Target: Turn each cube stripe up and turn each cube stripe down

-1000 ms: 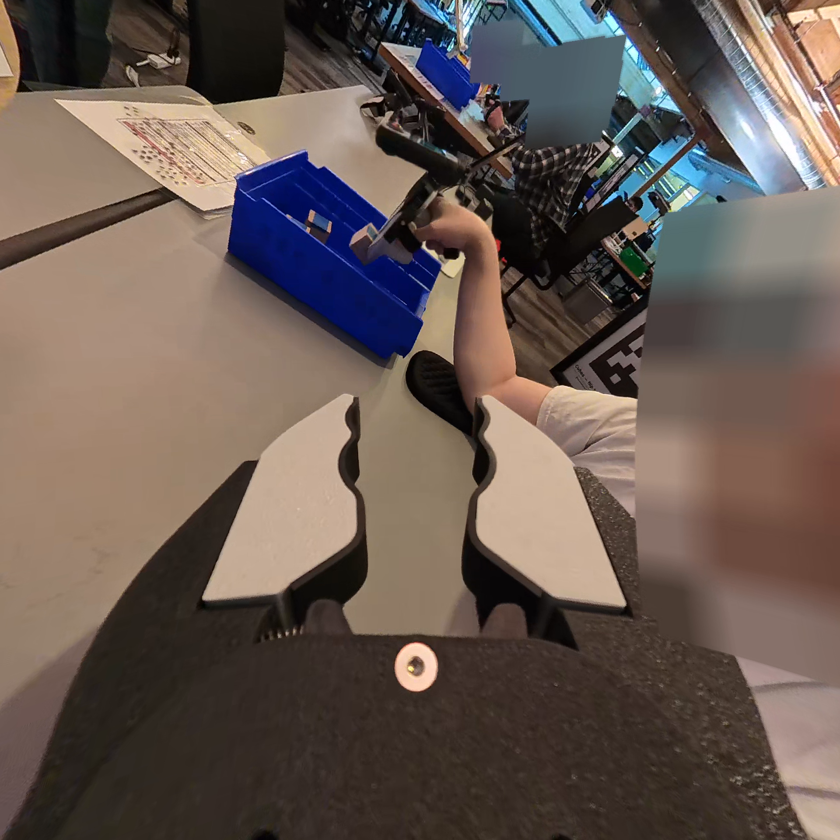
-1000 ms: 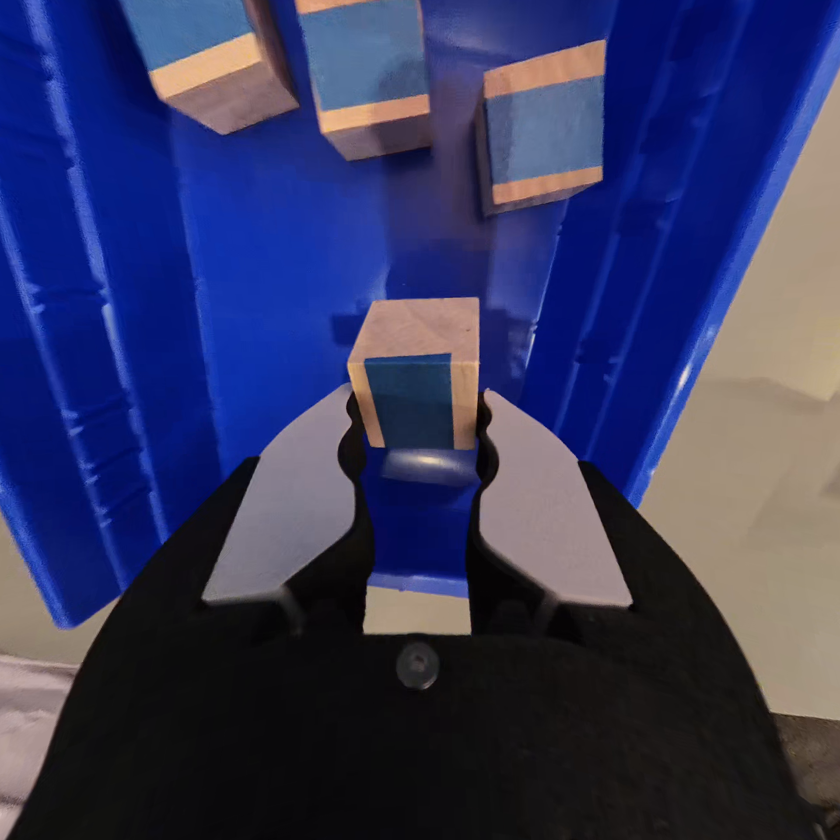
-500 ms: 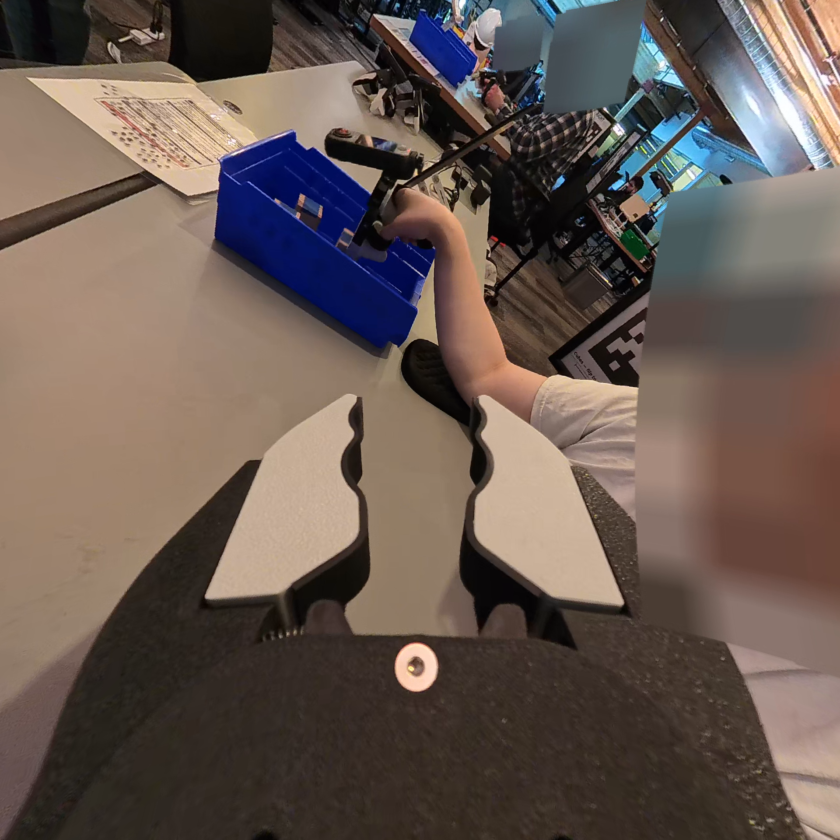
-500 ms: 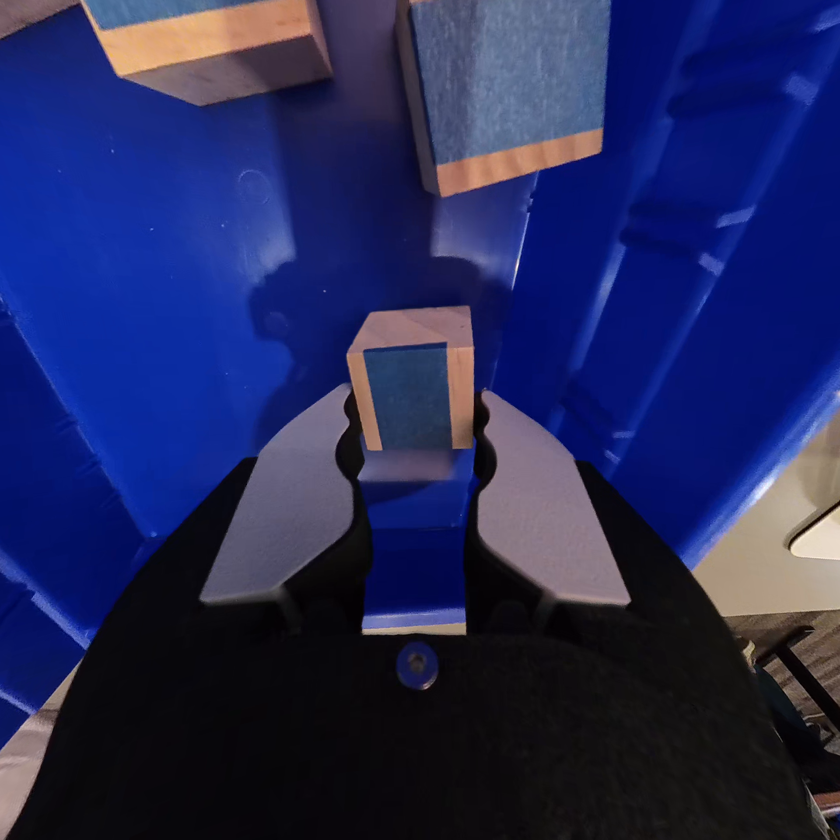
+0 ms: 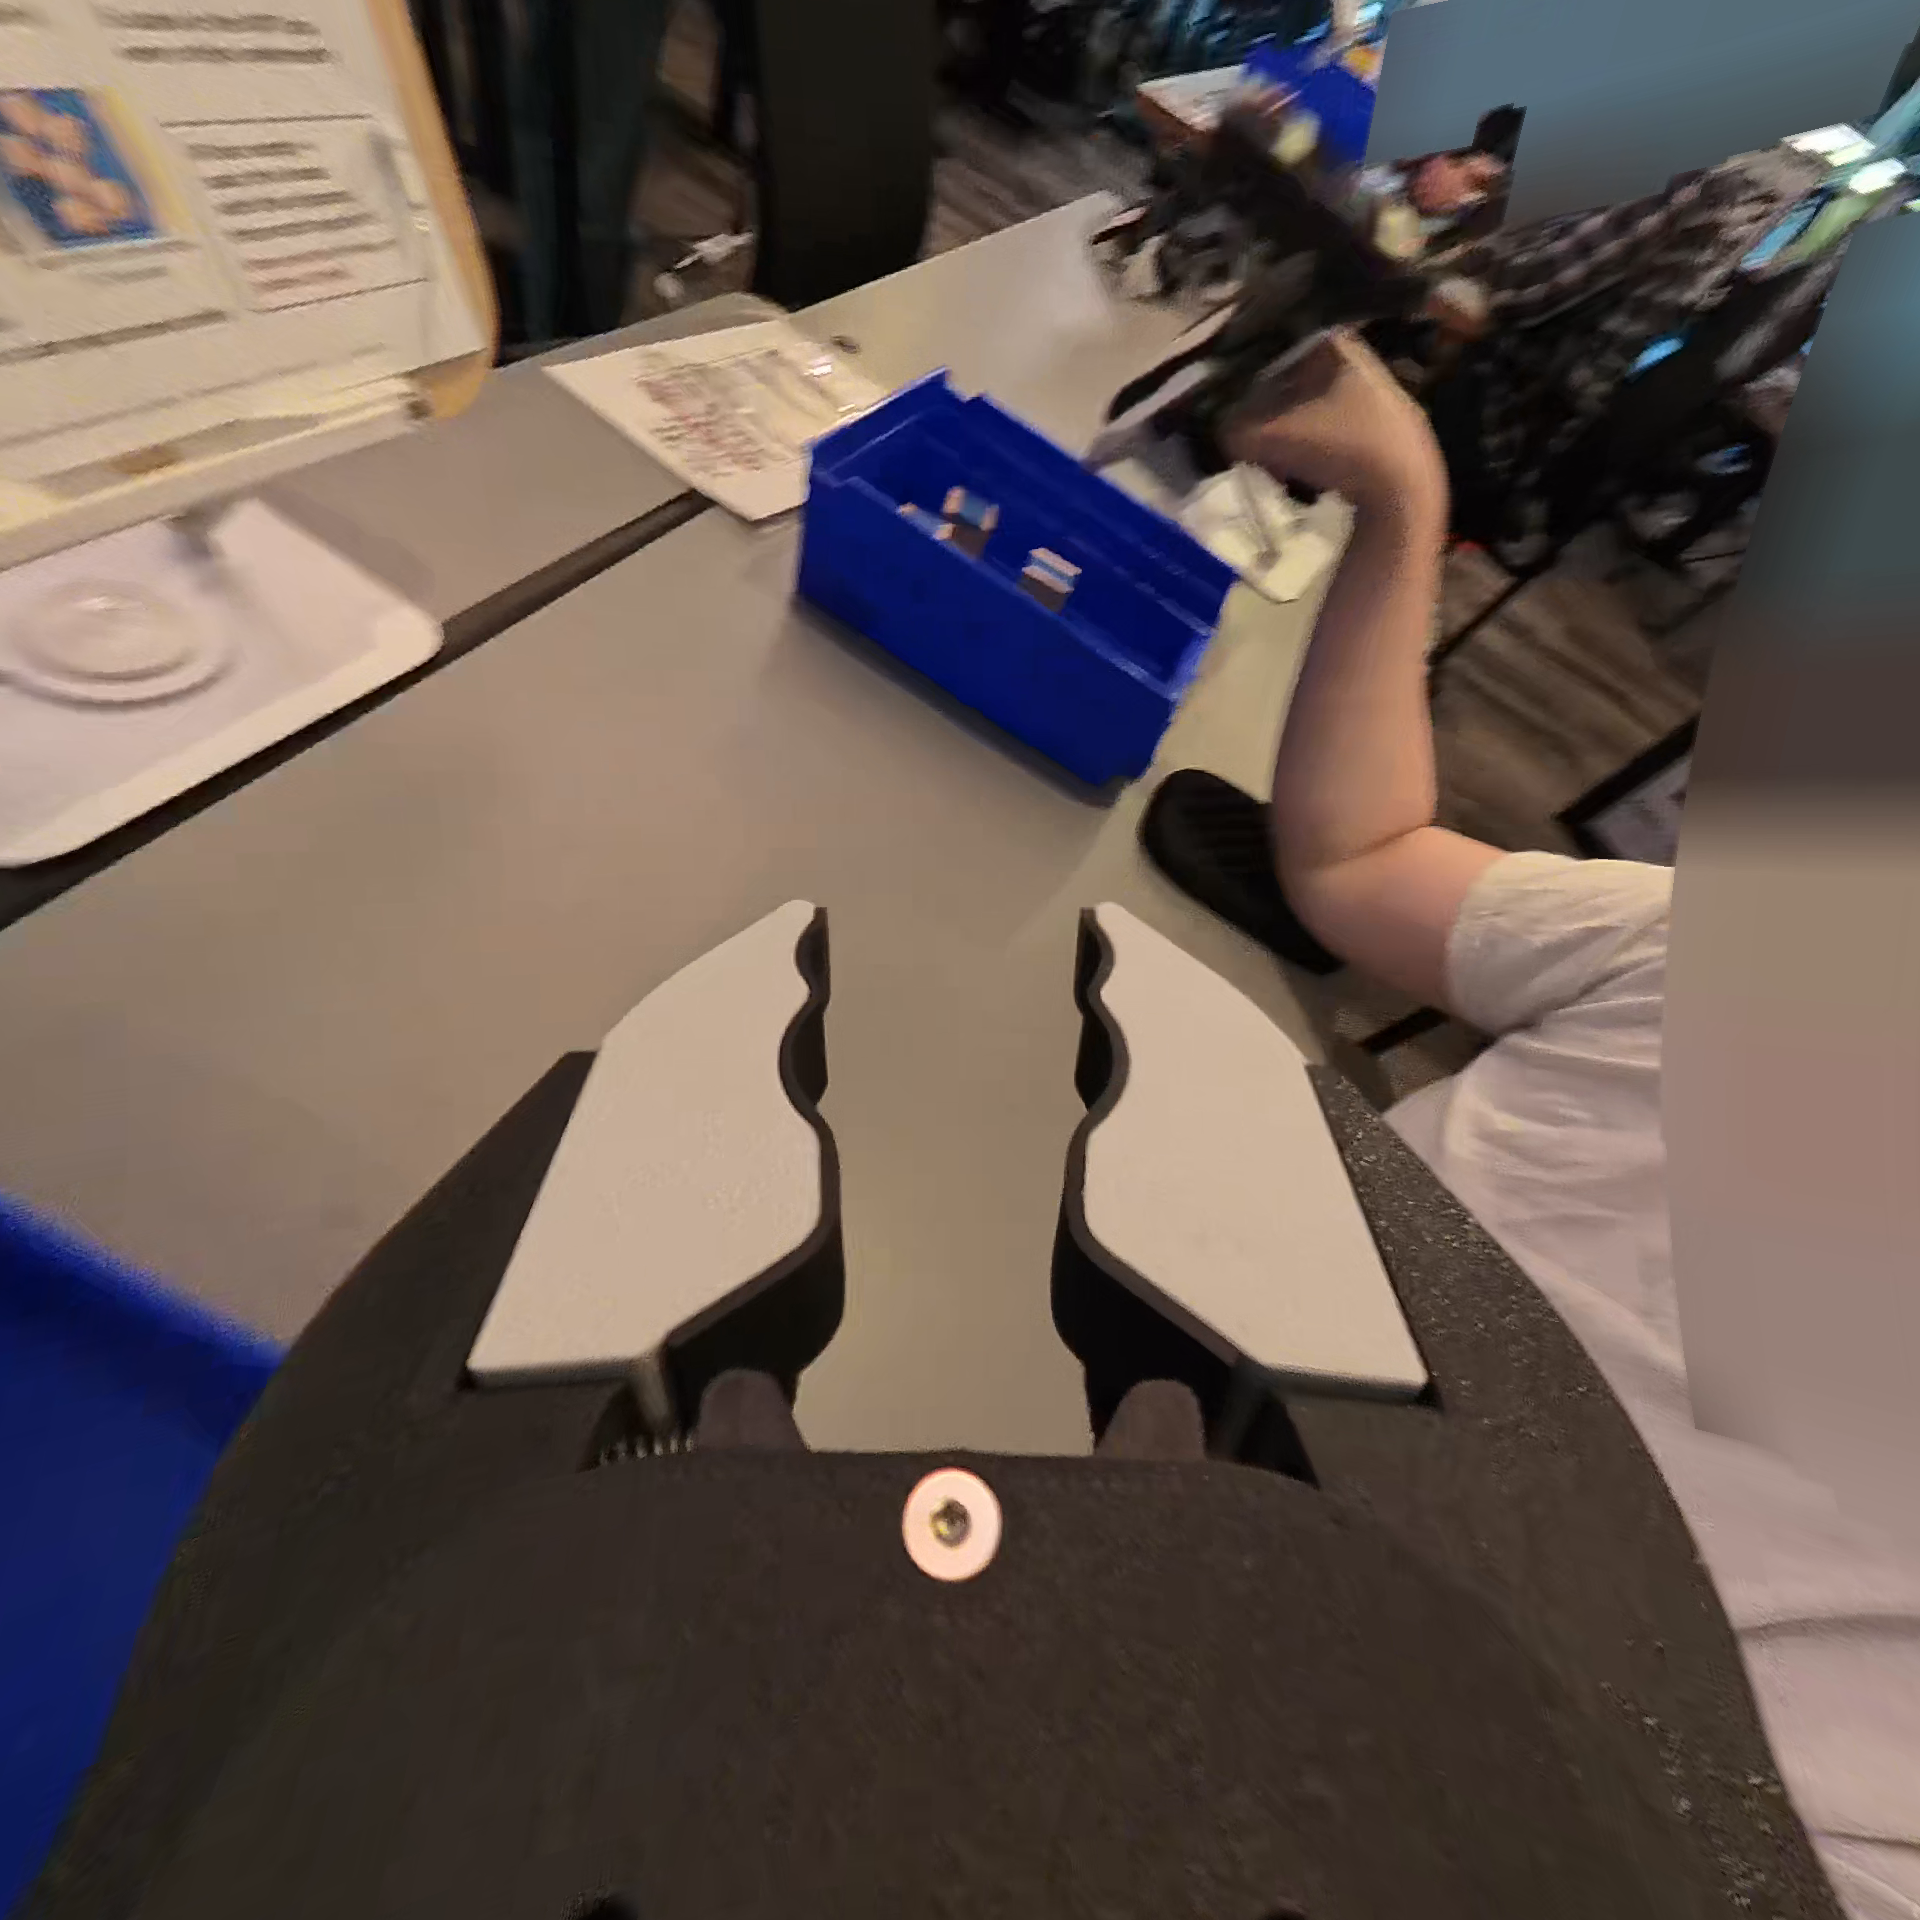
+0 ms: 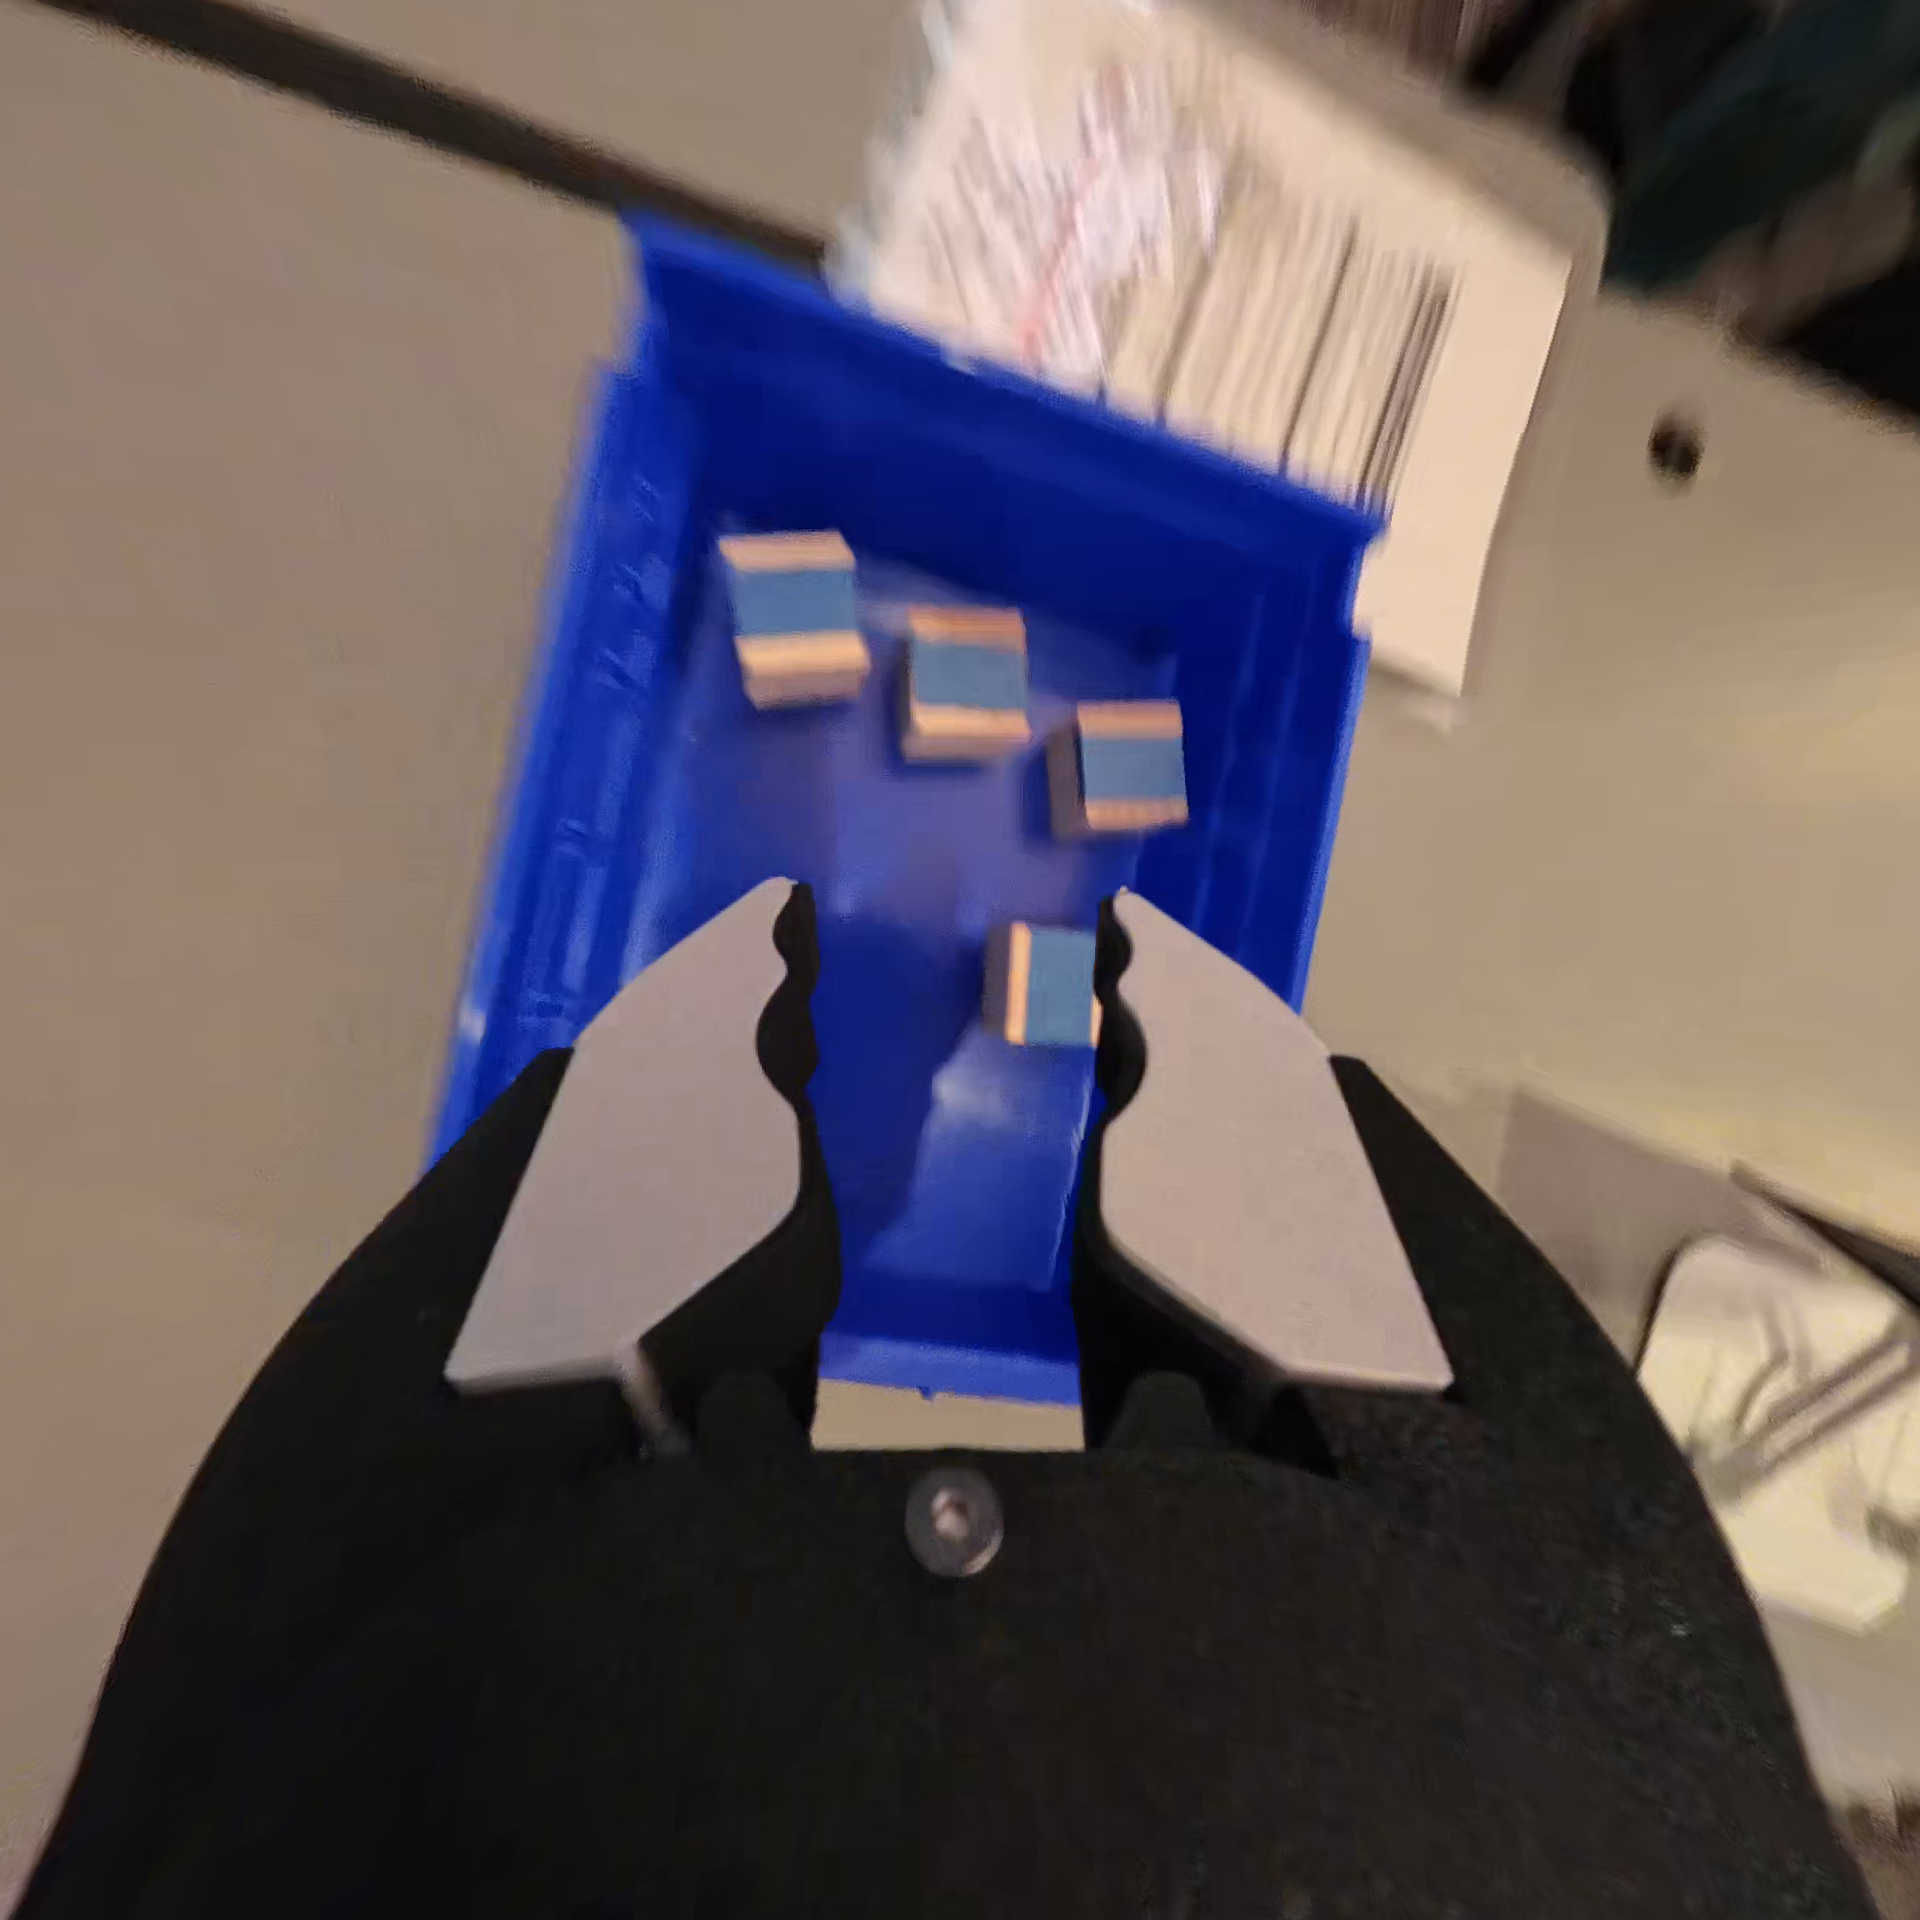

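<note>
A blue bin (image 6: 582,935) holds several wooden cubes, each showing a blue stripe on top. Three cubes (image 6: 966,681) lie in a row at the far end. A fourth cube (image 6: 1044,982) lies nearer, on the bin floor, seen past the inner edge of the right finger. My right gripper (image 6: 954,899) is open and empty, raised above the bin's near end. My left gripper (image 5: 951,914) is open and empty over the bare grey table (image 5: 520,883), well short of the bin (image 5: 987,634). In the left wrist view the right gripper (image 5: 1247,281) is a blur above the bin's far right side.
A printed sheet (image 5: 717,410) lies behind the bin. A white tray (image 5: 187,665) and a stand with papers (image 5: 208,197) are at the left. A black pad (image 5: 1226,862) lies under the person's forearm (image 5: 1351,675). Another blue bin's edge (image 5: 94,1455) shows at the lower left.
My right gripper let go of the cube, opened and pulled up and back out of the bin. The cube now lies stripe up. The left gripper's view swung left.
</note>
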A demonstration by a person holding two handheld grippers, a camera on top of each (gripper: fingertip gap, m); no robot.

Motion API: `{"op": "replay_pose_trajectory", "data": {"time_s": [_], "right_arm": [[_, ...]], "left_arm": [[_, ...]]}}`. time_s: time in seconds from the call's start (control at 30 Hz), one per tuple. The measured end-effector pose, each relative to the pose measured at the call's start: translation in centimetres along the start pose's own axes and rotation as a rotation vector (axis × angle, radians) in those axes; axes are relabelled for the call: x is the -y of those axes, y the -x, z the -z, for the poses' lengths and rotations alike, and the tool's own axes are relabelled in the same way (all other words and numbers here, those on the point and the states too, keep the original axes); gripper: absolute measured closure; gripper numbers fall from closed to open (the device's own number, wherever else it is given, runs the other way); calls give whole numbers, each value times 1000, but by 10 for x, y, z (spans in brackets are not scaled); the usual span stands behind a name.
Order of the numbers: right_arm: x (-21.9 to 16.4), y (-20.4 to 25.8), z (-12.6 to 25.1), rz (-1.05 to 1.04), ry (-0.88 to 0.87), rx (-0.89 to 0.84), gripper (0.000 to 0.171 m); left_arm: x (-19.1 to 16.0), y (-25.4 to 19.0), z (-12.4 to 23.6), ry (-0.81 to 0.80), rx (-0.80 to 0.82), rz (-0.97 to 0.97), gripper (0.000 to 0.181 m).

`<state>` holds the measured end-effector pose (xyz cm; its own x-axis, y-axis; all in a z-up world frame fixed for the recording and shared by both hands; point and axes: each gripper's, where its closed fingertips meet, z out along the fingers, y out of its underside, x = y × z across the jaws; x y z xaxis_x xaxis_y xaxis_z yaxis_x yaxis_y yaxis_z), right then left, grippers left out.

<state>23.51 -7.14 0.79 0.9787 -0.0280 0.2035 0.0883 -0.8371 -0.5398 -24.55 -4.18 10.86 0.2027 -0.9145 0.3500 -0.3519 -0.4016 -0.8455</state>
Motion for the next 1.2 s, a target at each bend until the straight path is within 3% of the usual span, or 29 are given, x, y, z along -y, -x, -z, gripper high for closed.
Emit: {"op": "replay_pose_trajectory", "data": {"time_s": [0.1,0.2,0.3,0.4,0.5,0.57,0.63,0.9,1.2], "right_arm": [[38,28,36,118,-228,19,121],[62,45,63,214,-388,-24,123],[73,57,75,267,-464,-38,124],[75,65,75,288,-474,-19,124],[72,65,66,287,-434,-14,123],[69,61,57,284,-390,-31,122],[65,60,51,290,-350,-46,120],[60,60,43,295,-303,-38,120],[55,61,36,314,-256,-37,120]], "left_arm": [[-3,10,24,-25,64,16,135],[19,31,55,-195,157,-32,137],[40,60,95,-382,397,-167,143],[40,75,114,-482,580,-346,143],[9,121,106,-295,766,-434,167],[-19,172,110,-105,953,-294,161],[-48,210,104,40,1034,-125,151],[-132,278,50,288,917,418,112],[-158,296,62,402,1047,465,115]]}}
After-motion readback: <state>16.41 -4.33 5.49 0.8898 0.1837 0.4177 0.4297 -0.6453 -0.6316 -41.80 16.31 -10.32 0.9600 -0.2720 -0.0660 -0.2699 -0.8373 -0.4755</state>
